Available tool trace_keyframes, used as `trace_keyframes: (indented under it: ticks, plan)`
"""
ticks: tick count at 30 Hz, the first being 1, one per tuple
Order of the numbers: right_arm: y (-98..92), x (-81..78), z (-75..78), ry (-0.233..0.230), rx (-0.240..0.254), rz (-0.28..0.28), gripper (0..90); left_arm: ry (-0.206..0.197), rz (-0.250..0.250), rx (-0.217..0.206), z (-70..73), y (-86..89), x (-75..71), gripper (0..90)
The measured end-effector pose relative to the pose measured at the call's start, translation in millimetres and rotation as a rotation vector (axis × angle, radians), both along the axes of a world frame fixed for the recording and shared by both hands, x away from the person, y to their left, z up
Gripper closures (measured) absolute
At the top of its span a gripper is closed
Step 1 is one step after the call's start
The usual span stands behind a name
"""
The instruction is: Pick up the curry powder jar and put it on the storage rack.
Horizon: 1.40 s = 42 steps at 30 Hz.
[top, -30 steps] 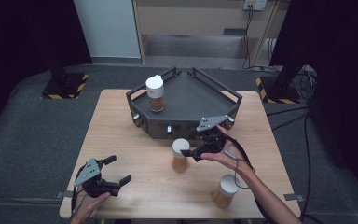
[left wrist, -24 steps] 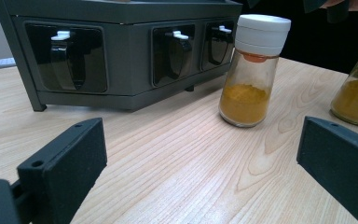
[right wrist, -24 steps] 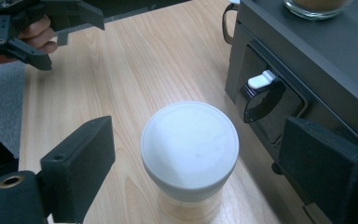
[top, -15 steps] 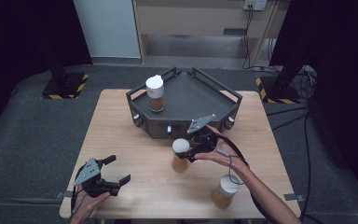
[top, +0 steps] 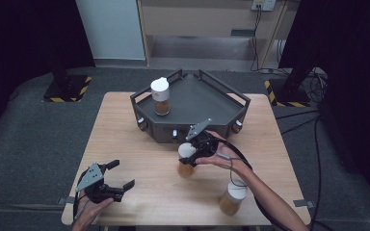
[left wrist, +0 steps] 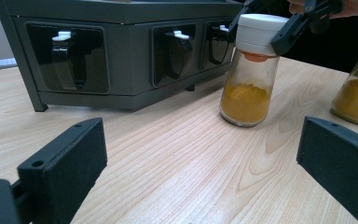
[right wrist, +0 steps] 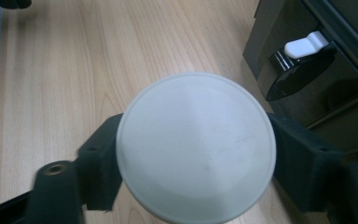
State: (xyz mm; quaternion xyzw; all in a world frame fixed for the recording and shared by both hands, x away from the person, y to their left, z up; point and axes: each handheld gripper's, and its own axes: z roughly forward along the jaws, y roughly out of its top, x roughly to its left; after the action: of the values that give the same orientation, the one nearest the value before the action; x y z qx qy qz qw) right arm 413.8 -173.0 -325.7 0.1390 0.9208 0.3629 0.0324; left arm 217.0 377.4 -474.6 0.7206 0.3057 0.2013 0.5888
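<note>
Nearest, by the table's (top: 125,125) front left corner, the left gripper (top: 118,175) rests on the wood with its jaws spread wide and nothing between them. Toward the front right corner stands a spare jar (top: 232,198) of yellow powder with a white lid, untouched, just beside the person's right forearm (top: 265,197). Farther in, near the middle of the table, the right gripper (top: 191,153) has just been closing its jaws, and they now pinch the white cap of the middle jar (top: 186,161), which stands upright on the wood; the left gripper view shows the pads on either side of that cap. Behind it, close but apart, sits the dark grey tray stand (top: 212,108) along the far edge, its front wall with white levers facing the jar. A third jar (top: 161,96) stands on the stand's left part. Compared with a second earlier, the right gripper has slid left from beside the cap to around it; the left gripper has not shifted.
</note>
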Motion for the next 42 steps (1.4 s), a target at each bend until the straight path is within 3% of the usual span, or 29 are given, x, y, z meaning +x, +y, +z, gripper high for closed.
trace_keyframes:
  ticks: [2, 6, 22, 42]
  plan:
    - [-1.2, 1.1, -0.1, 0.004, 0.008, 0.01, 33.1, 0.0, 0.0, -0.001, -0.2, 0.2, 0.1, 0.3]
    - [2.8, -3.5, 3.1, -0.021, -0.015, 0.02, 33.5, 0.0, 0.0, 0.0, -0.1, 0.2, 0.1, 0.3]
    - [1.1, -6.4, 10.5, -0.005, -0.013, -0.001, 33.7, -0.001, 0.008, 0.002, 0.2, -0.1, -0.6, 0.3]
    - [-5.4, -8.2, 69.3, -0.025, 0.013, -0.049, 33.7, 0.005, 0.012, 0.005, 0.1, -0.8, -0.1, 0.2]
